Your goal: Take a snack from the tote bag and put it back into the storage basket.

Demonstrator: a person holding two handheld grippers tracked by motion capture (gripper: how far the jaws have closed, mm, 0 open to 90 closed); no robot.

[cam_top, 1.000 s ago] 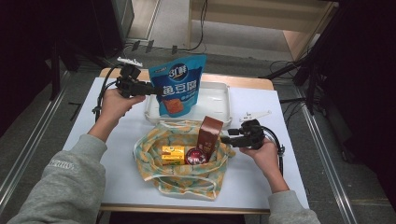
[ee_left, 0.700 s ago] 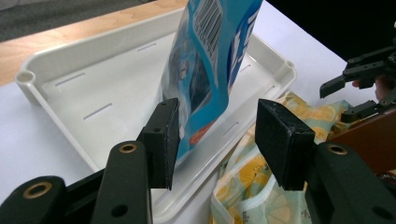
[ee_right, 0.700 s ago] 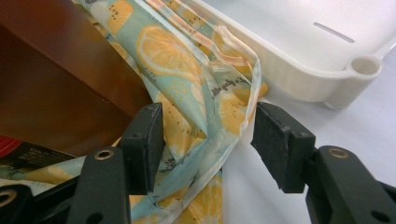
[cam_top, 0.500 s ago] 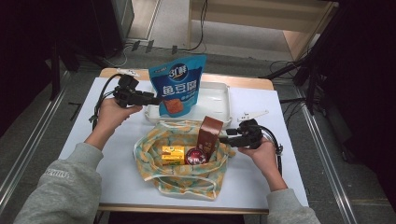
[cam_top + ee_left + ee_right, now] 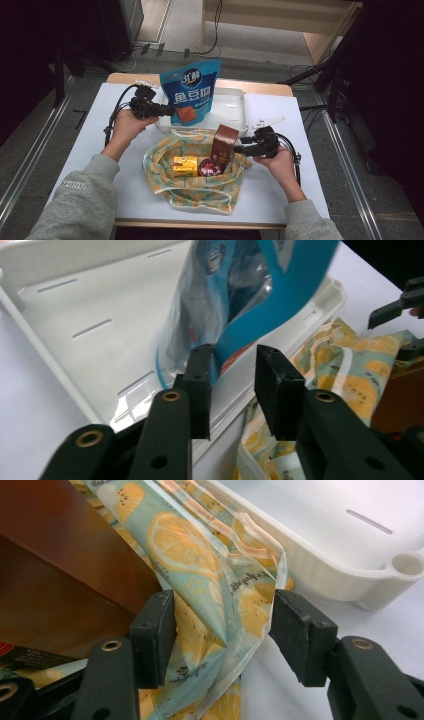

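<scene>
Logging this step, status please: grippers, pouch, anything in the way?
Left gripper just closing, blue pouch edge between jaws, pouch standing in white tray. Right gripper open around bag rim. Nothing blocking.

Left gripper (image 5: 167, 111) points right, level, jaws just closing but parted, one pad touching. Right gripper (image 5: 239, 148) points left, level, jaws apart. Both forearms reach forward.

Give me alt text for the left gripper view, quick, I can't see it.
The left claw straddles the lower edge of a blue snack pouch that stands in a white tray; its jaws have just been closing. To the right lies a lemon-print bag, with the other claw beyond.
</scene>
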